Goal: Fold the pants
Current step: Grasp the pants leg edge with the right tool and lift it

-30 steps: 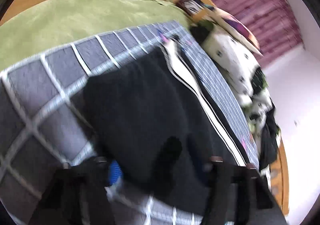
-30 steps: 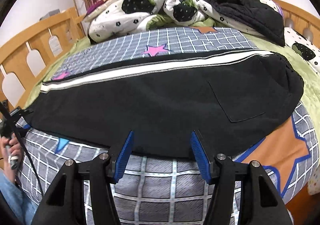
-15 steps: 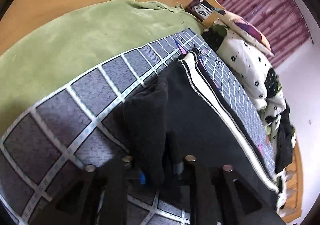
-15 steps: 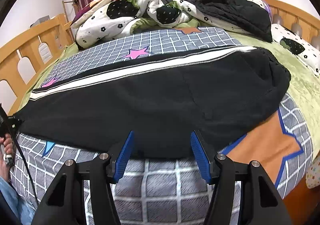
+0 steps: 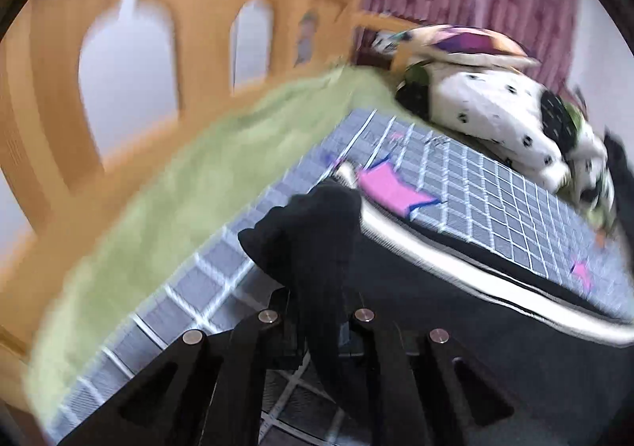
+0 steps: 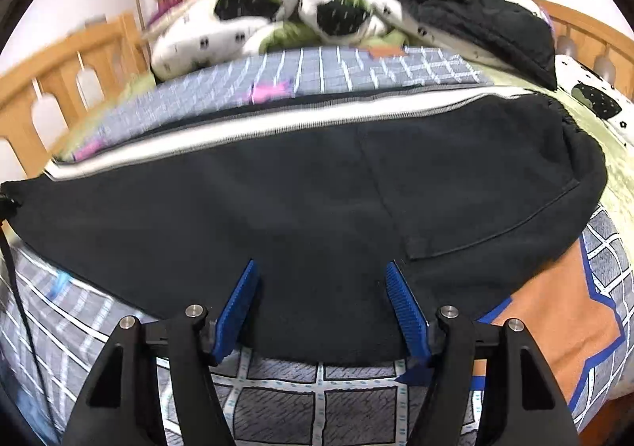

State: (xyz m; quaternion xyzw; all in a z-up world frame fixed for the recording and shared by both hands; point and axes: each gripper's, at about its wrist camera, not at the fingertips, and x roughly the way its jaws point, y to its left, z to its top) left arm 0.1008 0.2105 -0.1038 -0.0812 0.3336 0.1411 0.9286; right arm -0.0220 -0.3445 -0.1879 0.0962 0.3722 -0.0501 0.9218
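Black pants (image 6: 317,208) with a white side stripe (image 6: 277,121) lie flat across the grey checked bedspread (image 6: 317,398), waistband to the right, leg end to the left. My right gripper (image 6: 323,307) is open, its blue pads (image 6: 237,307) just over the pants' near edge. My left gripper (image 5: 321,327) is shut on the pants' leg end (image 5: 313,224), which is bunched and lifted off the bedspread (image 5: 495,200).
A wooden bed rail (image 5: 158,30) runs along the left side. A green blanket (image 5: 178,176) lies under the bedspread. A spotted white duvet (image 6: 277,18) and a black jacket (image 6: 483,22) are piled at the head. An orange star patch (image 6: 554,303) shows at right.
My left gripper has closed on the leg end and lifted it, swinging toward the bed head. My right gripper has moved slightly closer to the pants' edge and stays open.
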